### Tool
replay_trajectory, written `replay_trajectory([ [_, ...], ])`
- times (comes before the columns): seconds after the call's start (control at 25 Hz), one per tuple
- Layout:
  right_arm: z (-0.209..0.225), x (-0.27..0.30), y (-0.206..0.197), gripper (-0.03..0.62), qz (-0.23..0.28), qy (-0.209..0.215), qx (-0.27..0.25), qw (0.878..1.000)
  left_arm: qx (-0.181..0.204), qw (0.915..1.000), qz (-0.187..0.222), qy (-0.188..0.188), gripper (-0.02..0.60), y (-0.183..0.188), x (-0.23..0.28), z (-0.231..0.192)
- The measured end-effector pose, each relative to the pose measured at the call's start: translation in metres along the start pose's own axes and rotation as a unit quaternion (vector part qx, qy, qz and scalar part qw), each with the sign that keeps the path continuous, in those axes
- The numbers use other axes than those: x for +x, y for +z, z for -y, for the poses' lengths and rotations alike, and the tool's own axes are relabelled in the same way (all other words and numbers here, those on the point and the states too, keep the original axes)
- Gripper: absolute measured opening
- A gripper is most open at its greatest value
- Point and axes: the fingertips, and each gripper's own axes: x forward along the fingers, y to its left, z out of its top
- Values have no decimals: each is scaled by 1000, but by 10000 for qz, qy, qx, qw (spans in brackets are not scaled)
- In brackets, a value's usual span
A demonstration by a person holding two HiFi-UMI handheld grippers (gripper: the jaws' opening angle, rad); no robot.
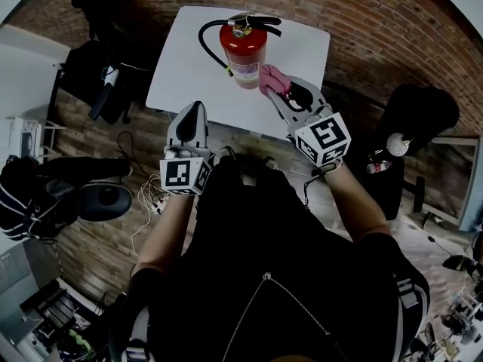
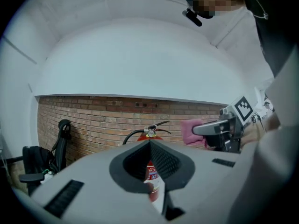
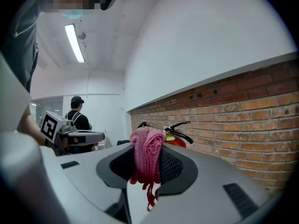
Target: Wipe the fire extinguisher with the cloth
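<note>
A red fire extinguisher (image 1: 243, 48) with a black hose and handle stands upright on the white table (image 1: 185, 66). My right gripper (image 1: 273, 83) is shut on a pink cloth (image 1: 272, 79) right beside the cylinder's right side; whether the cloth touches it I cannot tell. In the right gripper view the cloth (image 3: 146, 156) hangs from the jaws, the extinguisher (image 3: 175, 138) just behind. My left gripper (image 1: 195, 111) hovers over the table's near edge, jaws shut and holding nothing. The left gripper view shows the extinguisher (image 2: 150, 133) beyond its jaws and the cloth (image 2: 191, 130).
Black office chairs stand at the back left (image 1: 113, 59) and at the right (image 1: 419, 115) of the table. A brick floor surrounds it, with cables (image 1: 143, 194) at the left. A person (image 3: 77, 118) stands far off in the right gripper view.
</note>
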Motion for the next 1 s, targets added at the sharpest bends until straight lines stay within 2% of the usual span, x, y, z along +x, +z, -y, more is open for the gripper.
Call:
replay_trajectory([
  [0.2, 7, 6, 5, 124, -101, -12, 377, 9992, 13, 9999, 2, -118, 8, 16, 2, 3],
  [0.4, 7, 11, 4, 124, -169, -217, 365, 9990, -21, 9996, 115, -267, 8, 22, 14, 1],
  [0.68, -20, 23, -11, 124, -400, -307, 413, 9979, -89, 9990, 60, -427, 8, 19, 11, -18],
  [1.0, -32, 36, -9, 124, -416, -393, 405, 9975, -77, 9982, 162, -579, 8, 27, 16, -32],
])
